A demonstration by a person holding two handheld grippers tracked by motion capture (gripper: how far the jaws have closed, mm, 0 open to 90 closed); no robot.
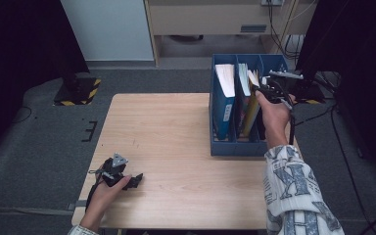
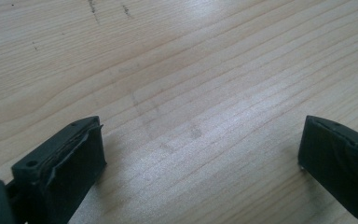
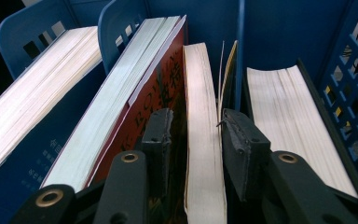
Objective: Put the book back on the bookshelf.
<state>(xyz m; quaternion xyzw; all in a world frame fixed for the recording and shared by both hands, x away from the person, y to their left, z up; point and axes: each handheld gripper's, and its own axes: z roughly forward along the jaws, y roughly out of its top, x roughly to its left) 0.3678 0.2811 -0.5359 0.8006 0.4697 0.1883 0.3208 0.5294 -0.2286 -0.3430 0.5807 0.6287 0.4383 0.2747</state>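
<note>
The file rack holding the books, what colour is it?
Blue: the file rack shows best in the high view.

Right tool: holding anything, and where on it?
Right tool straddles the top edge of the thin book in the blue file rack; whether the pads press cannot be told.

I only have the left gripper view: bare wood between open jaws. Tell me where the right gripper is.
Observer: The right gripper is at the blue file rack, its jaws either side of a cream-paged book.
Operator: Report whether it grips.
Observer: It looks open; a gap shows between one jaw and the pages.
Operator: Name the book's neighbour.
Observer: A red-covered book leans beside it in the same compartment.
</note>
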